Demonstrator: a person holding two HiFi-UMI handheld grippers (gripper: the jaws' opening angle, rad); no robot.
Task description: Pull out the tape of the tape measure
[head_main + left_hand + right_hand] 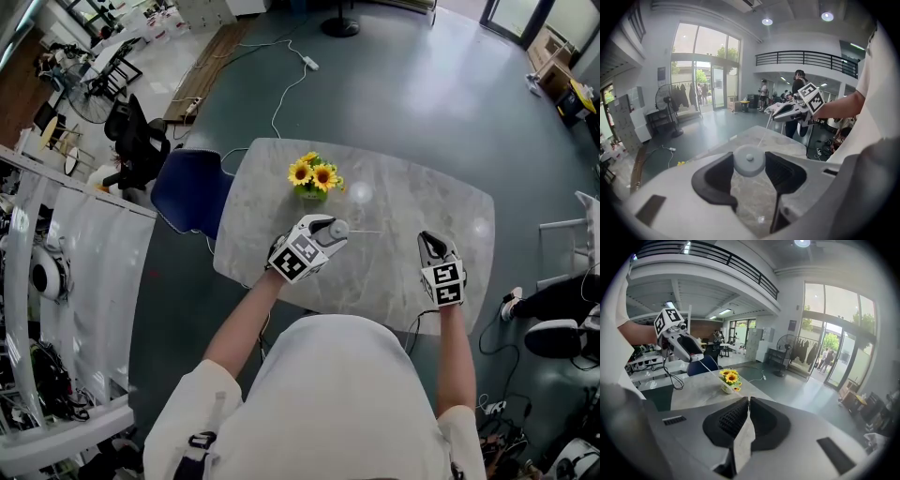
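A round pale-grey tape measure sits between the jaws of my left gripper, which is shut on it. In the head view the left gripper hangs over the marble table in front of the person. A thin tape runs from the case rightward to my right gripper, whose jaws are shut on its end. The right gripper view shows the pads pressed together and the tape stretching up to the left gripper. The left gripper view shows the tape reaching the right gripper.
A small pot of sunflowers stands on the table's far side, just beyond the left gripper. A blue chair is tucked at the table's left edge. A cable trails over the floor, and several people stand far off in the hall.
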